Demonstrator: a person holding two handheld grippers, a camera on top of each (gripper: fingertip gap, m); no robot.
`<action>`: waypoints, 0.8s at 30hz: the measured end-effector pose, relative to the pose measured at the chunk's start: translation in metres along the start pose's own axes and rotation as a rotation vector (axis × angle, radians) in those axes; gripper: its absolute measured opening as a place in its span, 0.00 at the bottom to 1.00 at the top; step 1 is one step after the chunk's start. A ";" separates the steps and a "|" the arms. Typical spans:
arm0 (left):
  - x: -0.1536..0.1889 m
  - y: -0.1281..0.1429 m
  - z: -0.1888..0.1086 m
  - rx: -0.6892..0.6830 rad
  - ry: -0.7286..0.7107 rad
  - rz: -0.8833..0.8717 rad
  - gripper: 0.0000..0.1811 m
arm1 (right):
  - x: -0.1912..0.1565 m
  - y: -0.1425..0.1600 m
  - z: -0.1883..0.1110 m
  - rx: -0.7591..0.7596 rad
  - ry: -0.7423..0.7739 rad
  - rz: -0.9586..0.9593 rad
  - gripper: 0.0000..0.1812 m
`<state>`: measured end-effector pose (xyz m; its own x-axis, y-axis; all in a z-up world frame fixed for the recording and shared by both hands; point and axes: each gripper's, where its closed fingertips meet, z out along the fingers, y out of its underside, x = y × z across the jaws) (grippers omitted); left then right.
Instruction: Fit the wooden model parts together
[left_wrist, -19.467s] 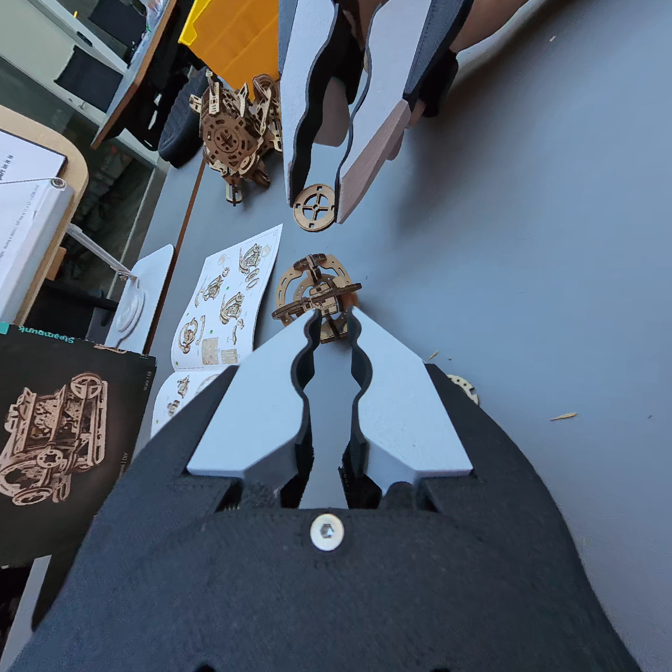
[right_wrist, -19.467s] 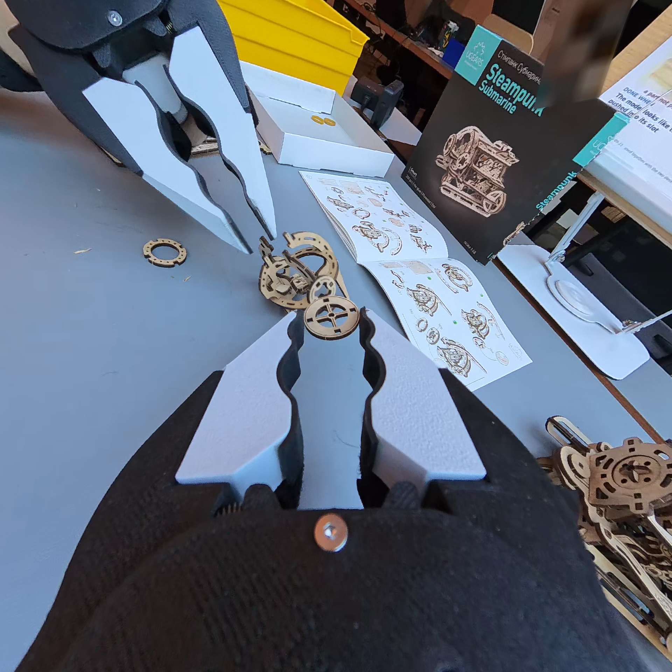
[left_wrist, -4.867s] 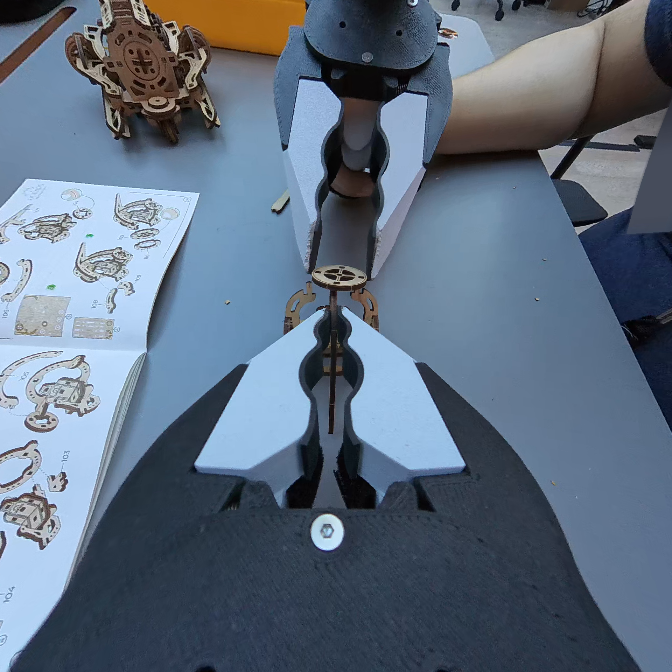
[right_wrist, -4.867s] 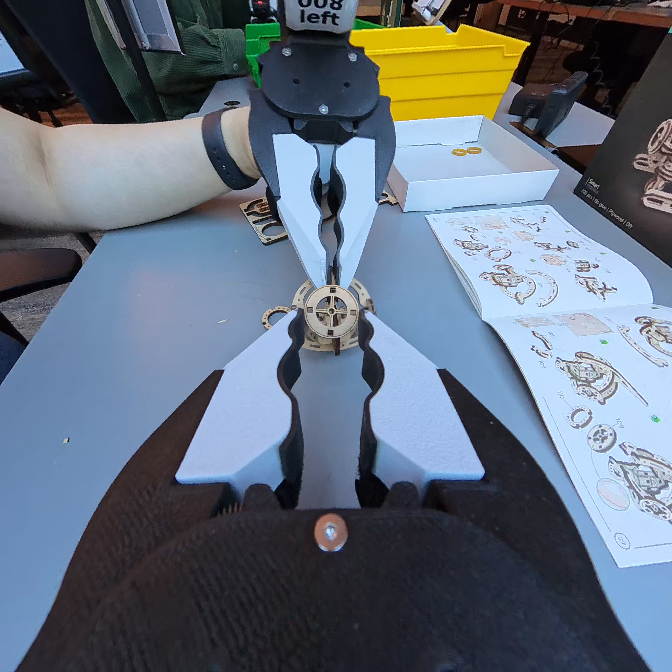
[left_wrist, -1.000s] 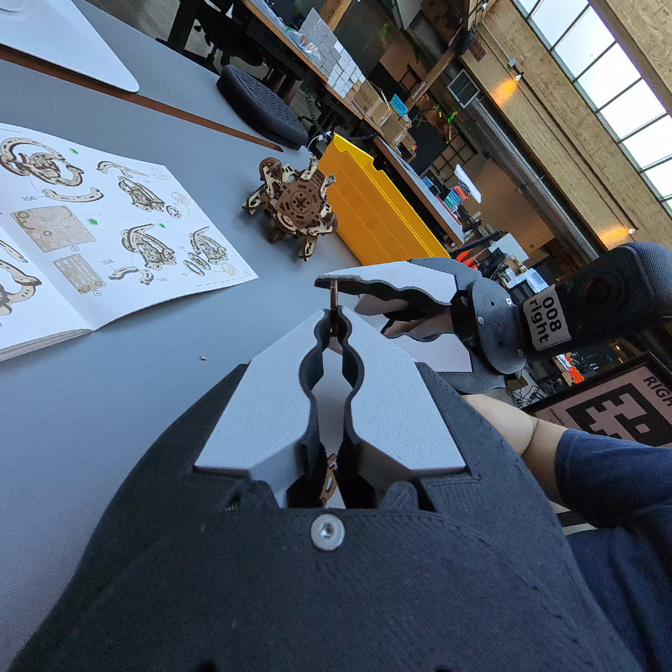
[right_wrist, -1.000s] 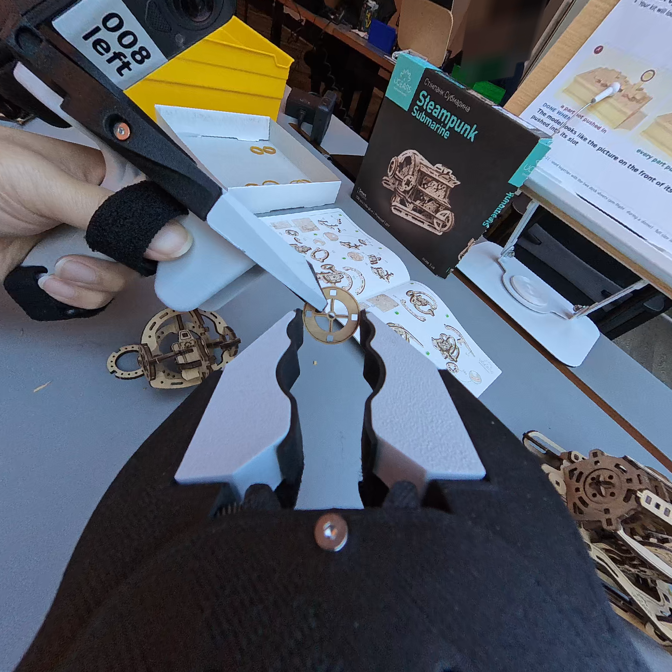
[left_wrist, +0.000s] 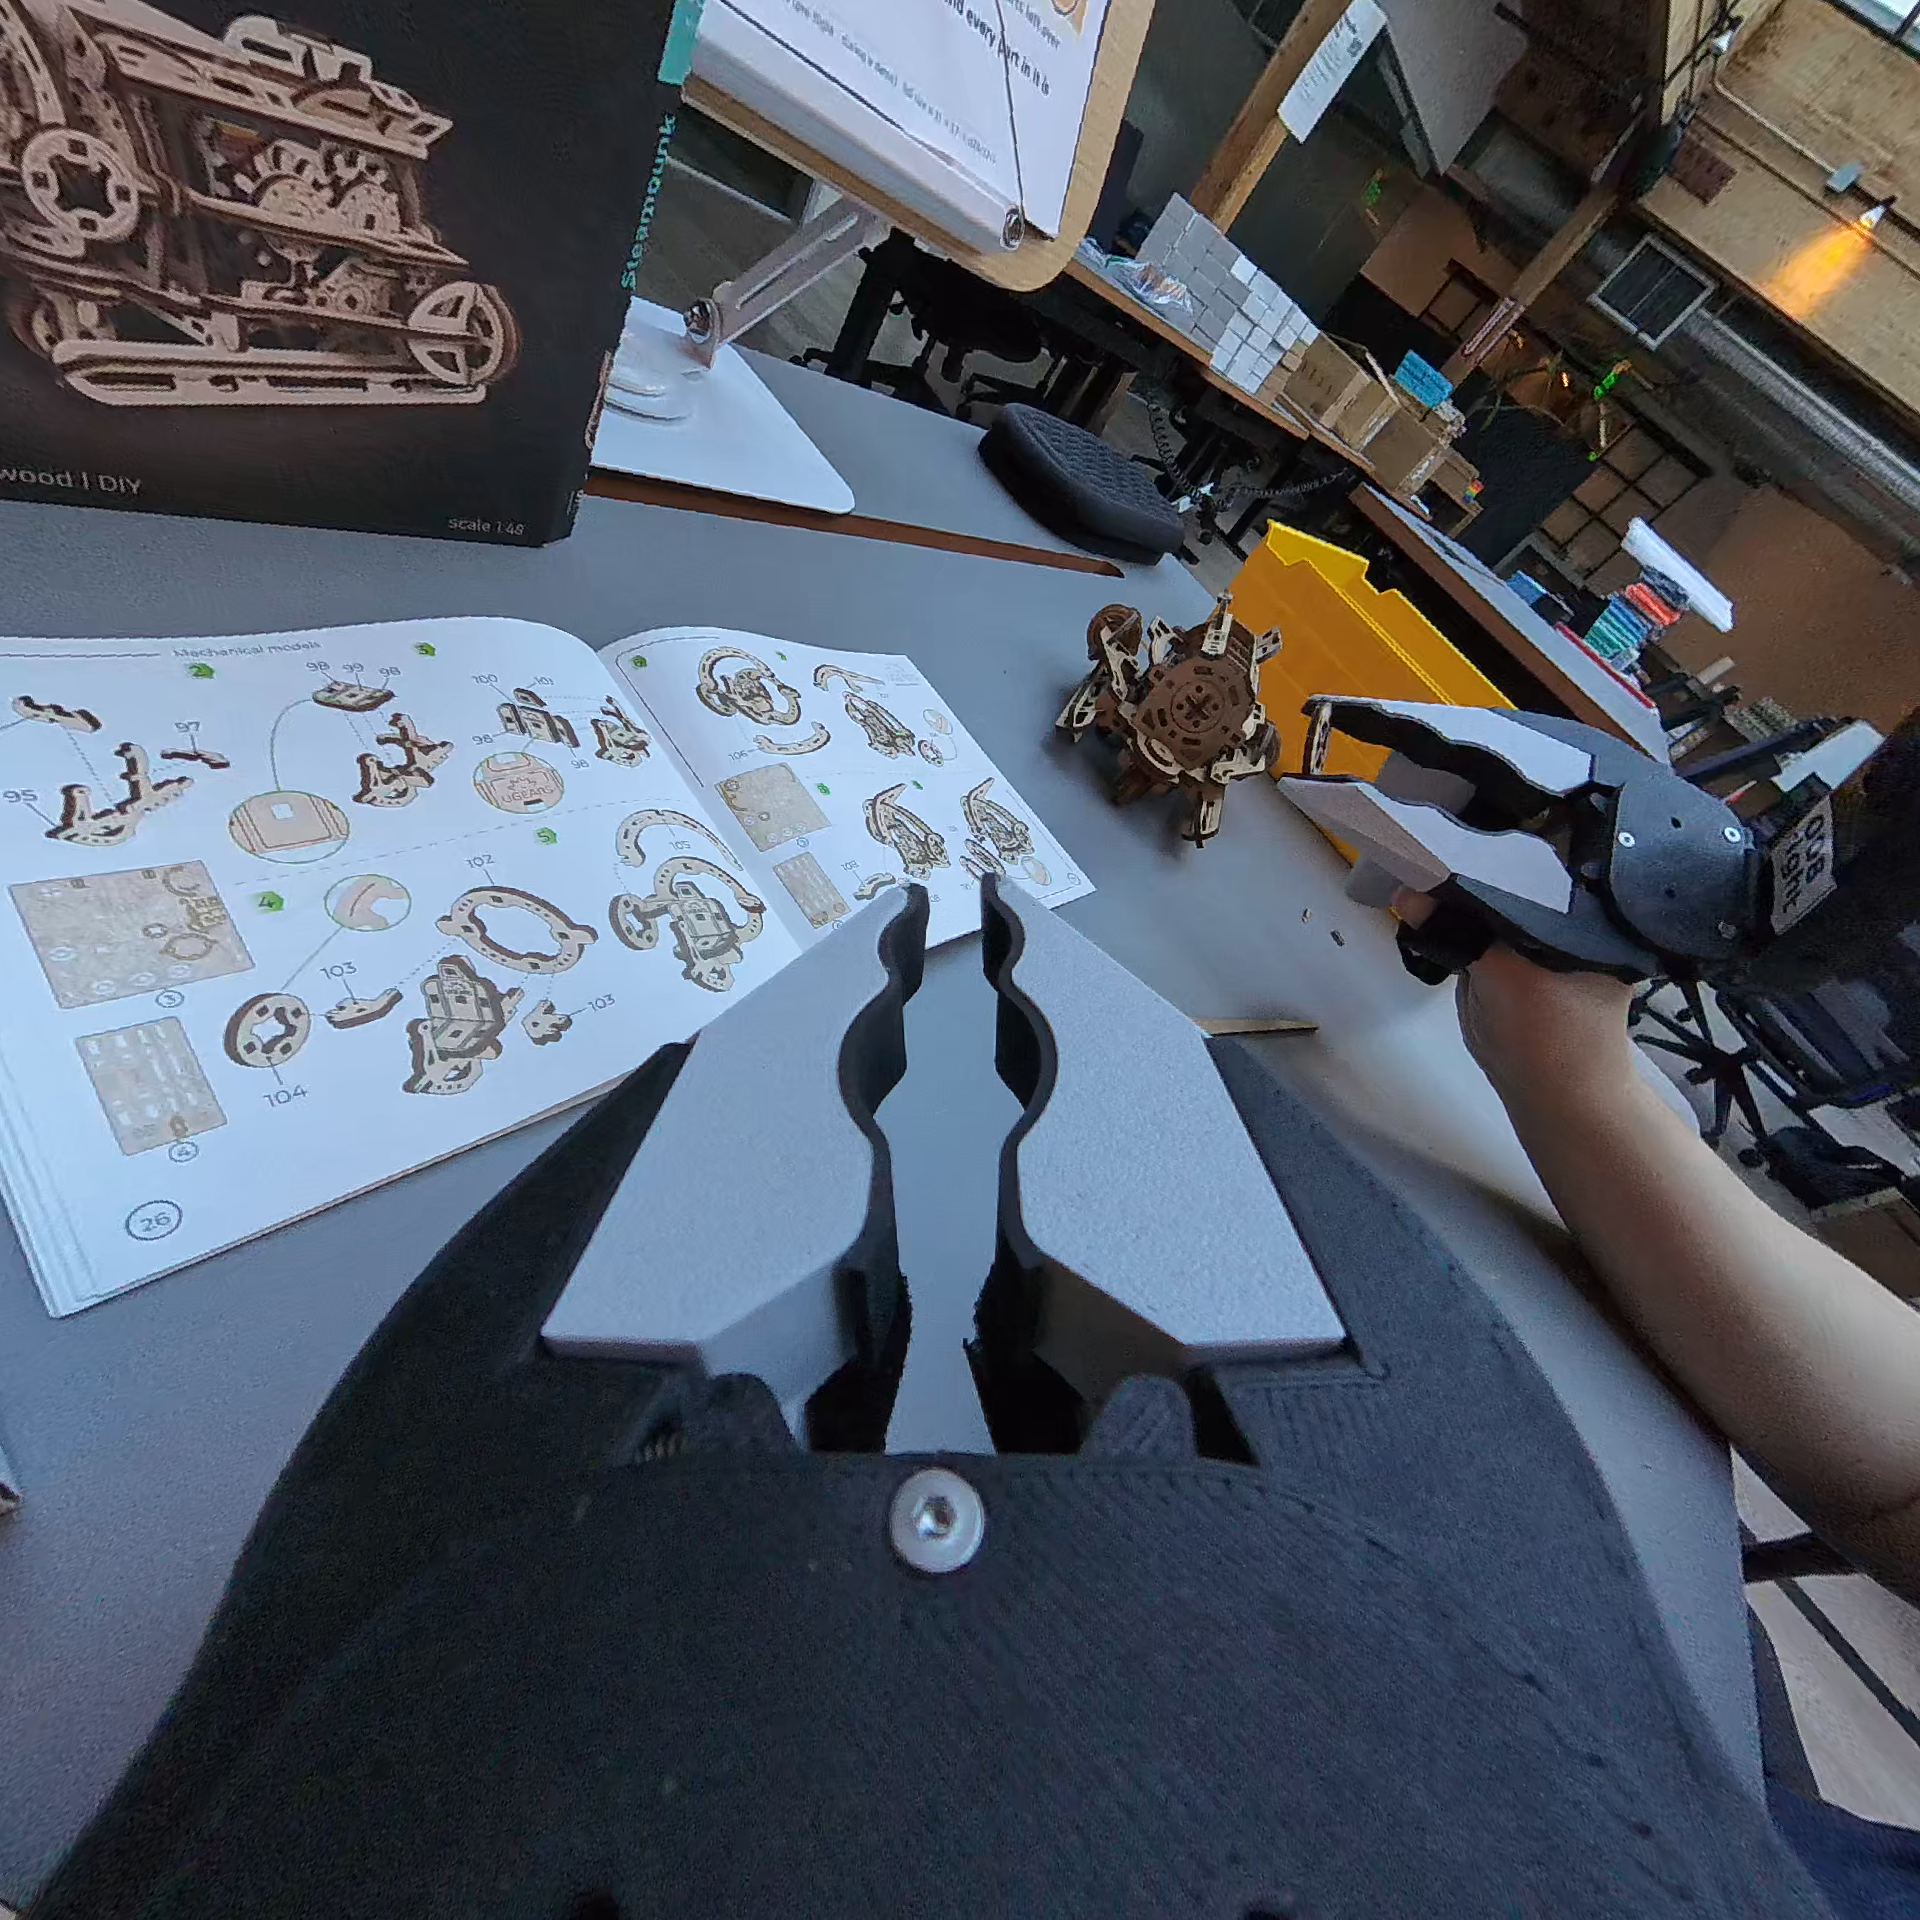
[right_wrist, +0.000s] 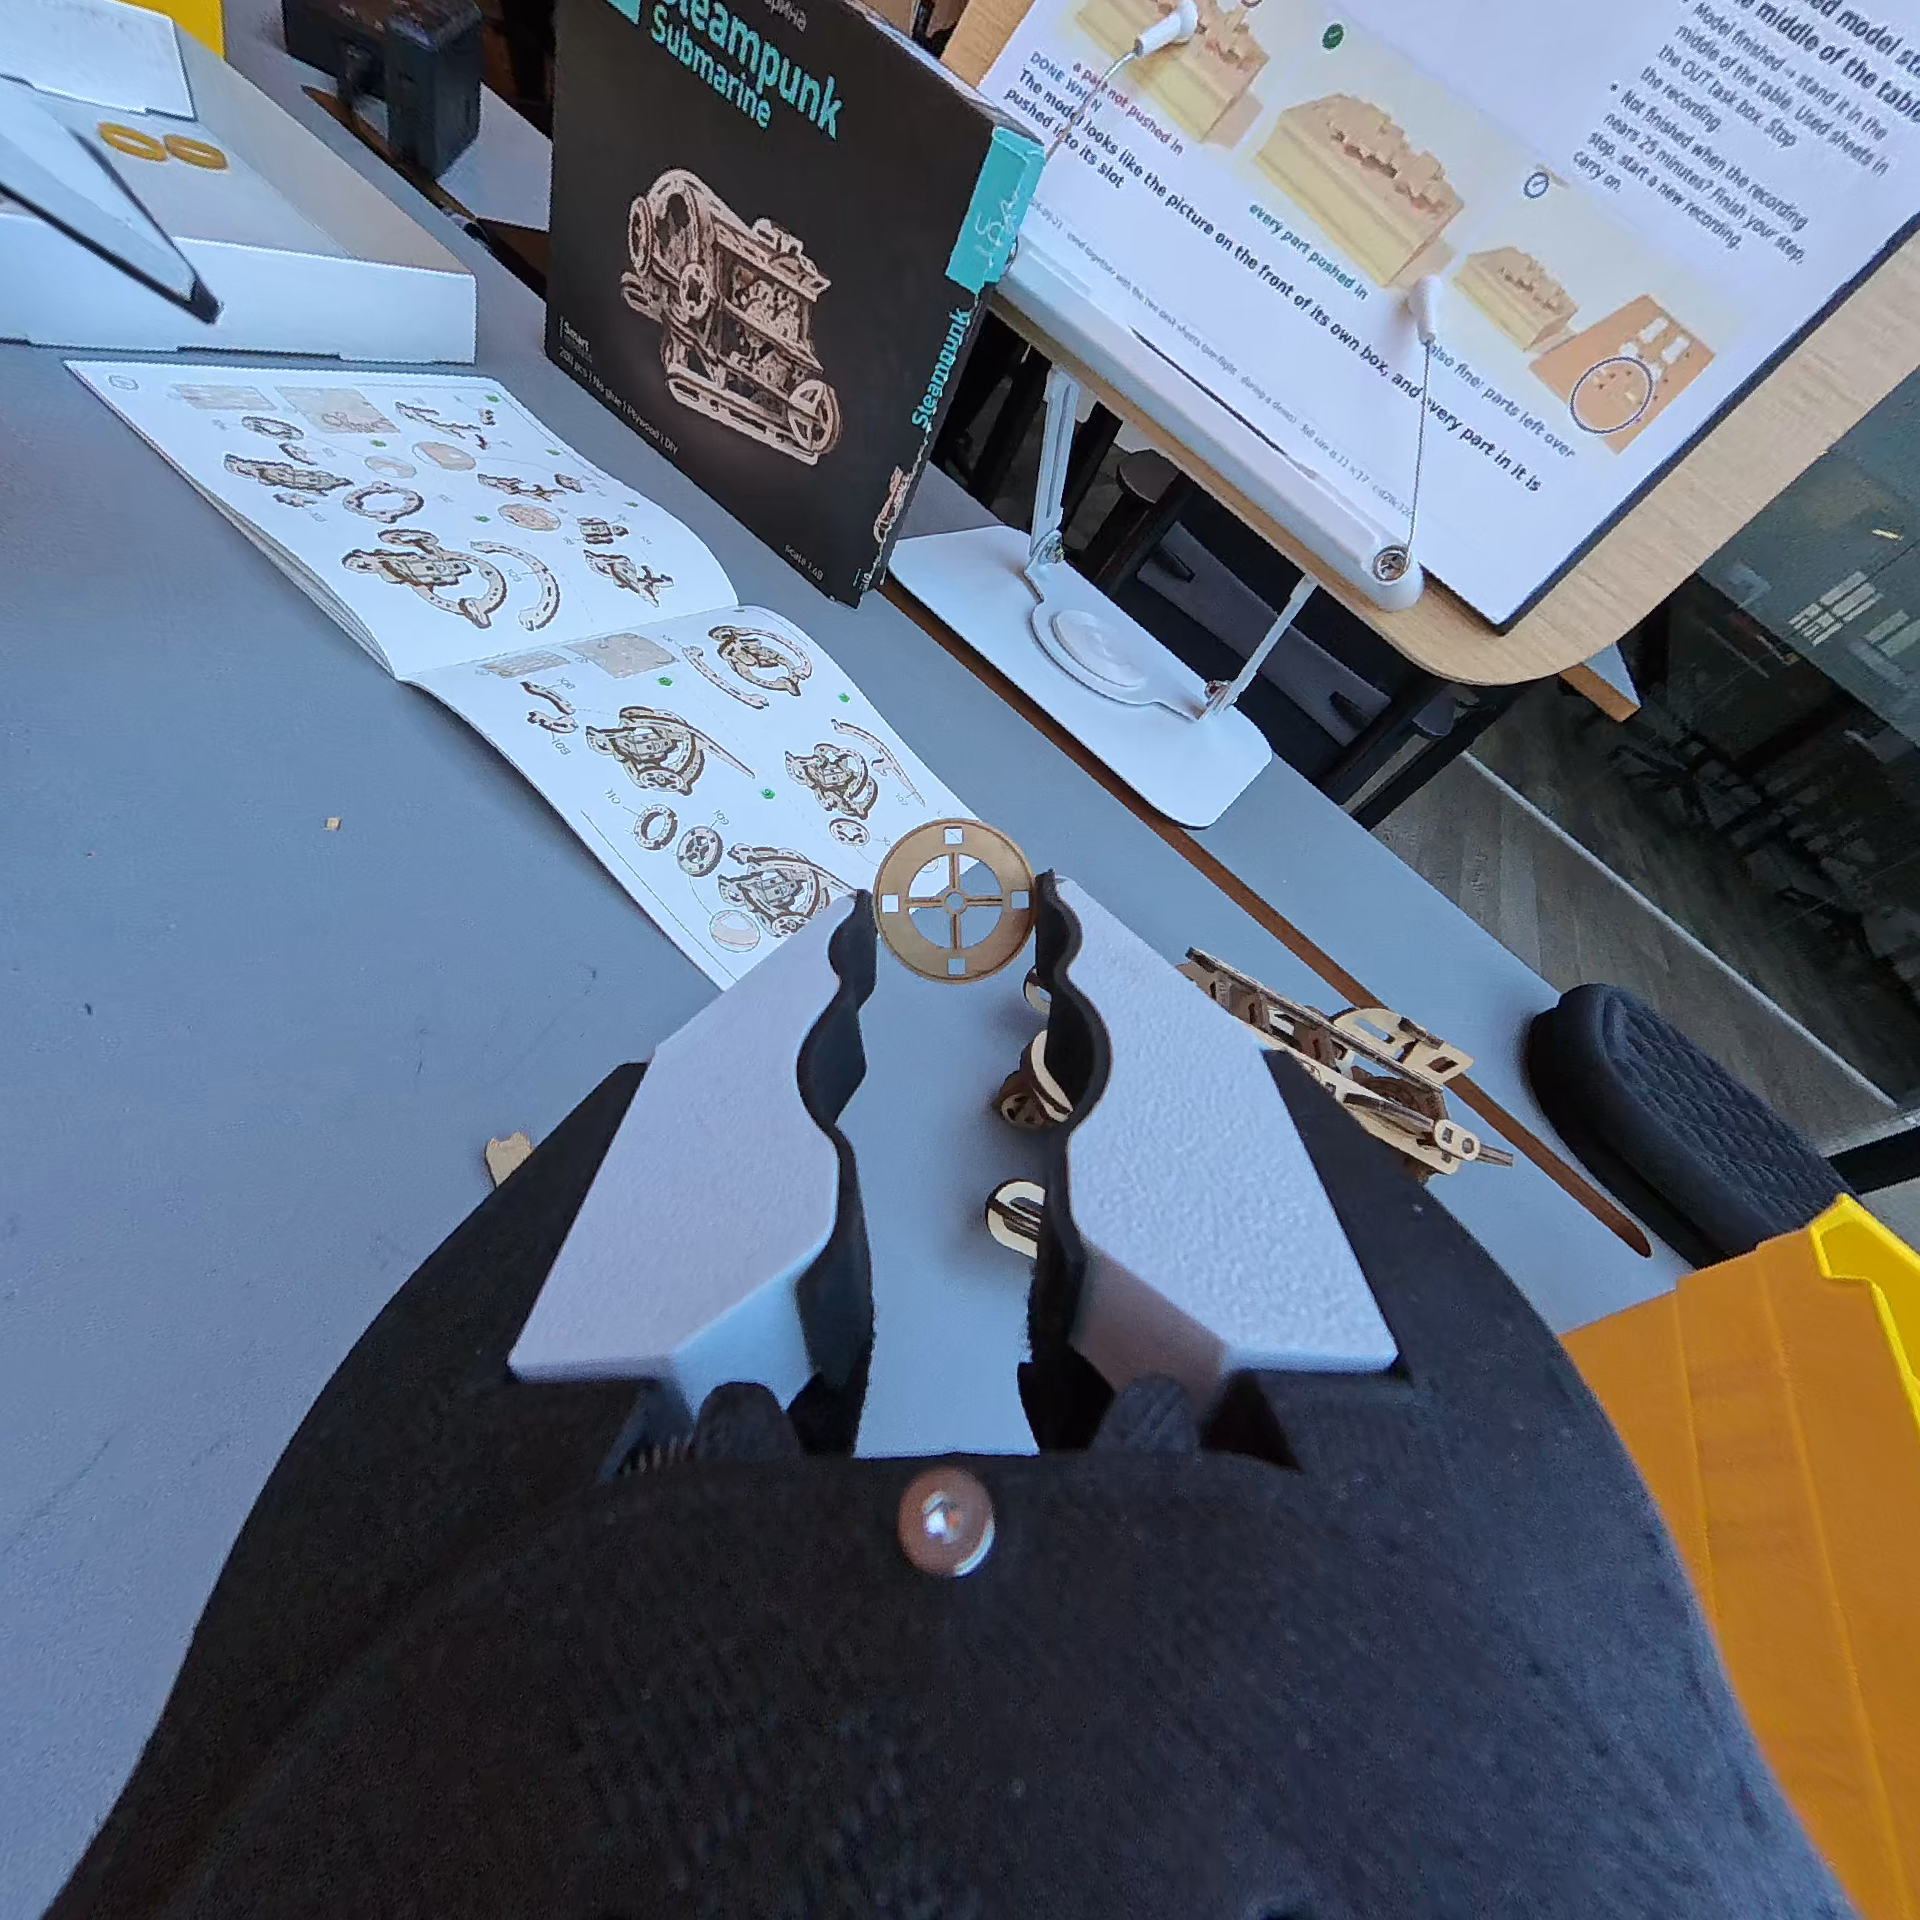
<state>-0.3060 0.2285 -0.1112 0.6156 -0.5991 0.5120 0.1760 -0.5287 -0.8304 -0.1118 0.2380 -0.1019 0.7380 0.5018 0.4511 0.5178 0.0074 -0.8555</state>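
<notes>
Left wrist view: fingers (left_wrist: 1132, 1049) of left gripper (left_wrist: 951, 906) slightly parted, nothing between them, above the open instruction booklet (left_wrist: 436, 883) on the grey table (left_wrist: 997, 613). Right gripper (left_wrist: 1314, 764) farther off, beside the assembled wooden model (left_wrist: 1179, 717).

Right wrist view: right gripper (right_wrist: 954, 902) tips pinch the round spoked wooden disc (right_wrist: 954, 900), held upright above the table (right_wrist: 208, 935). Wooden model (right_wrist: 1340, 1049) lies just right of the fingers; black kit box (right_wrist: 769, 281) stands behind the booklet (right_wrist: 520, 592).
</notes>
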 end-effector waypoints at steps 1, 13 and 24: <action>0.000 0.000 0.000 0.001 0.002 0.000 0.04 | -0.001 0.001 0.000 -0.005 -0.005 -0.004 0.16; 0.004 0.000 0.001 -0.006 0.029 -0.008 0.03 | -0.004 0.004 0.000 -0.013 -0.029 0.006 0.16; 0.008 0.000 0.001 -0.008 0.048 -0.002 0.03 | -0.005 0.002 -0.001 -0.011 -0.019 0.028 0.16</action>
<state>-0.3004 0.2243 -0.1079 0.5776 -0.6259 0.5240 0.1712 -0.5348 -0.8275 -0.1139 0.2343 -0.1050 0.7438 0.5180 0.4223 0.5020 -0.0158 -0.8647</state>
